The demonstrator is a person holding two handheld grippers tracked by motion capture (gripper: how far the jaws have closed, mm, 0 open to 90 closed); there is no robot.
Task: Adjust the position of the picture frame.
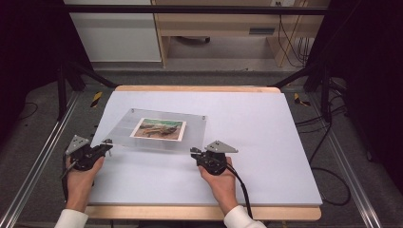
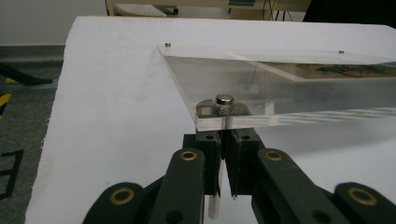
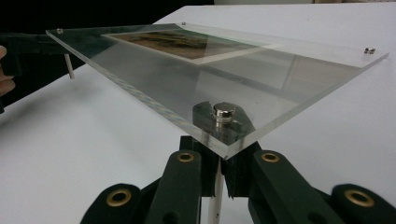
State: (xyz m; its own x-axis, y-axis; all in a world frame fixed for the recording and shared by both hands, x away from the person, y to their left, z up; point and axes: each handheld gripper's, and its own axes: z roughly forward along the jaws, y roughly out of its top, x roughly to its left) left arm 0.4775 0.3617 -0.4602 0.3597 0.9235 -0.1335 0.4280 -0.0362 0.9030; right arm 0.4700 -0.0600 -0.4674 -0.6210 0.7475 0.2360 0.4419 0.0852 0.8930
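Acrylic picture frame [image 1: 157, 129] held at its two near corners over the white surface [image 1: 266, 142].
Both hands reach in from the near edge, palms low: left tool [image 1: 107, 144] and right tool [image 1: 194, 153] each clamped on a corner standoff pin beneath the frame.

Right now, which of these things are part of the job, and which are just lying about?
Part of the job:
frame
photo
left claw
right claw
standoff pins

Lying about:
white mat
floor cables
cabinet
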